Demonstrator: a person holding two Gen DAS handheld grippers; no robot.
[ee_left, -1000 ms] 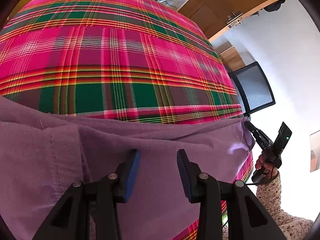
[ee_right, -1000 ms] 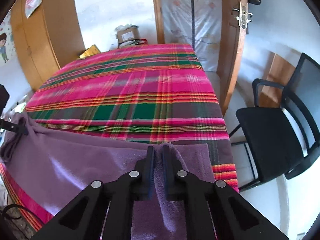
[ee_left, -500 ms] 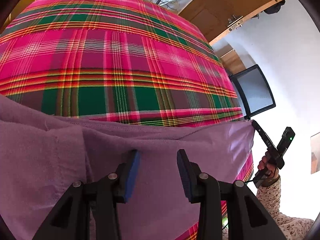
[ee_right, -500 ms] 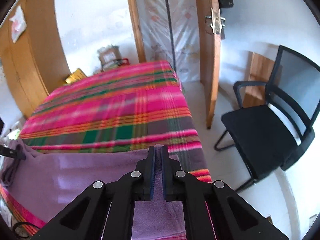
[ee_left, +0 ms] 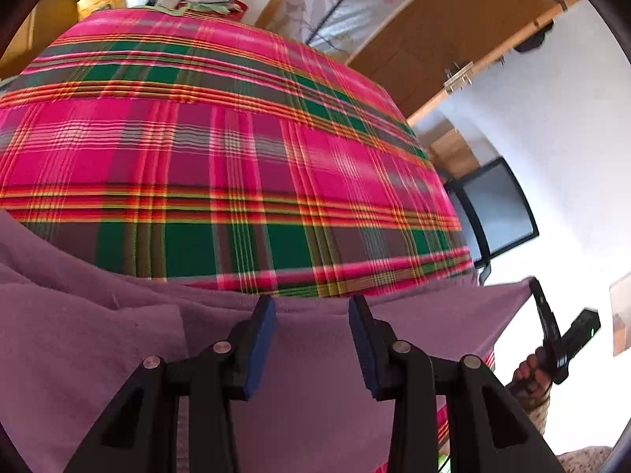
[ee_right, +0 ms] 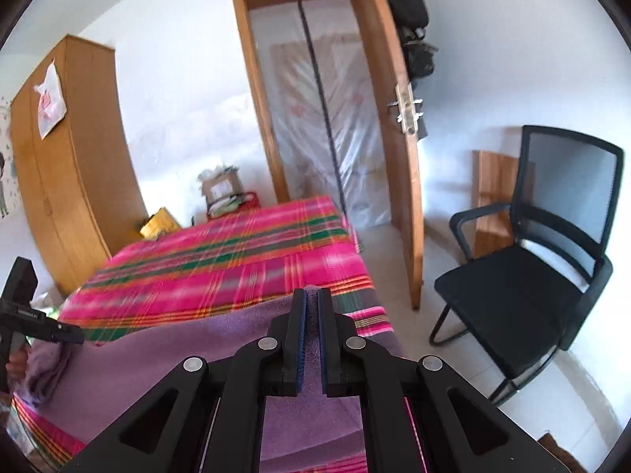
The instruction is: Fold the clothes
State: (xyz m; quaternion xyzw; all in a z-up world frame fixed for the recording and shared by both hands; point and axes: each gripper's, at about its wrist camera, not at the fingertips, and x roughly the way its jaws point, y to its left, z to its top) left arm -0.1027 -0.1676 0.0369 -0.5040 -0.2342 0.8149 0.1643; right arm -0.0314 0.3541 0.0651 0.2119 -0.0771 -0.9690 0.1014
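A purple garment (ee_left: 98,347) lies spread along the near edge of a bed with a pink and green plaid cover (ee_left: 236,149). My left gripper (ee_left: 311,315) hovers over the garment's top edge, open, its blue pads wide apart and pressing nothing. My right gripper (ee_right: 312,303) is shut on the garment's (ee_right: 165,358) far corner and holds it lifted off the cover. In the left wrist view that right gripper (ee_left: 532,287) shows at the right with the garment's edge drawn straight up to it. The left gripper (ee_right: 75,333) appears at the left edge of the right wrist view, above a bunched part of the garment.
A black mesh office chair (ee_right: 512,295) stands on the floor right of the bed. An open wooden door (ee_right: 394,157) and a plastic-curtained doorway are behind it. A wooden wardrobe (ee_right: 67,165) stands at the left, and boxes (ee_right: 221,189) sit past the bed's far end.
My right gripper has risen and tipped upward with the garment's corner still pinched, pulling that edge up and straight. The left gripper stayed over the garment and tilted up slightly.
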